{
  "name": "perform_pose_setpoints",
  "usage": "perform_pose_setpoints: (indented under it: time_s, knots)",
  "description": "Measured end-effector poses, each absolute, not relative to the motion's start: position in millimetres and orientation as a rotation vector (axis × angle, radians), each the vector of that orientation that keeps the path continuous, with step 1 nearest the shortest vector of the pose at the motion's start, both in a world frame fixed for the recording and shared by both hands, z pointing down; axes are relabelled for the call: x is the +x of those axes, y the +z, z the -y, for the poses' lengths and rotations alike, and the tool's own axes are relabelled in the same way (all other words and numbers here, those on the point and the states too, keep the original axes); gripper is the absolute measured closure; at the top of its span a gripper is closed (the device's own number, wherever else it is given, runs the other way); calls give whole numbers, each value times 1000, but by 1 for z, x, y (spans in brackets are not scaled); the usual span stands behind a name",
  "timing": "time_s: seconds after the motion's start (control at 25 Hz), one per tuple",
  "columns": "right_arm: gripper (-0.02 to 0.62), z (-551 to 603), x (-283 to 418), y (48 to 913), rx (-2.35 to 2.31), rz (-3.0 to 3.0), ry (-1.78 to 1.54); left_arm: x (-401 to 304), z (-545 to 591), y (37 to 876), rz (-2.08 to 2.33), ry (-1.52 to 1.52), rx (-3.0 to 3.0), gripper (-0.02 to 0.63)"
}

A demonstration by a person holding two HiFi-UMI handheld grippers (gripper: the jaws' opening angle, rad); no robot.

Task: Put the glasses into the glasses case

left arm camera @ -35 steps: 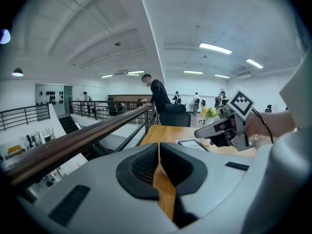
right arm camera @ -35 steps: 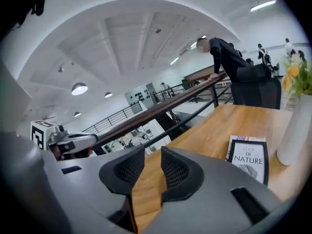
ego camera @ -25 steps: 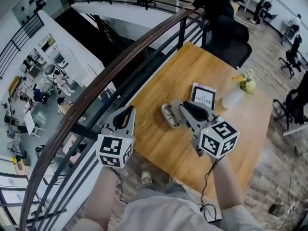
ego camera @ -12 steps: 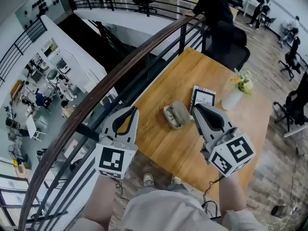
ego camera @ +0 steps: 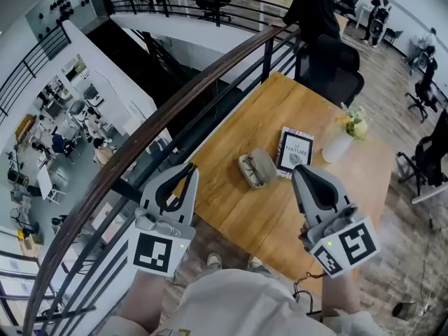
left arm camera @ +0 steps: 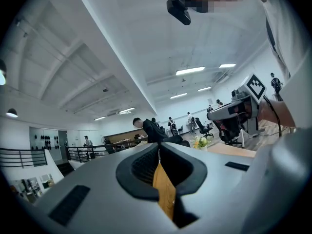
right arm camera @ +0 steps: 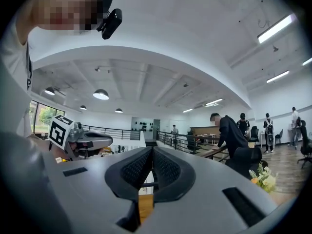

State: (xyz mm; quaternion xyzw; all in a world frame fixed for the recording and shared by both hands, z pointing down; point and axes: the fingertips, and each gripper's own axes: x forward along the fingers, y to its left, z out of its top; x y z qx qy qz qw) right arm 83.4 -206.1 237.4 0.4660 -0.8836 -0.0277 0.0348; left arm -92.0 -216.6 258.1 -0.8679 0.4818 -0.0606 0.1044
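Note:
The grey glasses case (ego camera: pixel 257 168) lies open on the wooden table (ego camera: pixel 280 103), with the dark-framed glasses (ego camera: pixel 248 170) in its left half. My left gripper (ego camera: pixel 187 168) is held level above the table's near left edge; its tips meet in the left gripper view (left arm camera: pixel 158 147) and hold nothing. My right gripper (ego camera: pixel 301 170) hangs level to the right of the case and apart from it. Its jaws are closing the last bit and meet in the right gripper view (right arm camera: pixel 152 150), with nothing between them.
A book (ego camera: pixel 295 150) lies just right of the case, and a white vase (ego camera: pixel 338 145) with flowers stands beyond it. A dark railing (ego camera: pixel 182 96) runs along the table's left edge over a drop. A black chair (ego camera: pixel 329 65) stands at the far end.
Both grippers have risen and drawn back toward the person. The right one left the case and its jaws came together. The case and glasses lie where they were.

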Motion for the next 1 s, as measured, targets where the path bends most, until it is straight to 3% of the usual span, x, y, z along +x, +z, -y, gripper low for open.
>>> perform_pose_setpoints:
  time_s: [1.0]
  knots:
    - [569, 191, 73, 264, 1374, 2744, -26, -94, 201, 286, -1436, -221, -2614, 580]
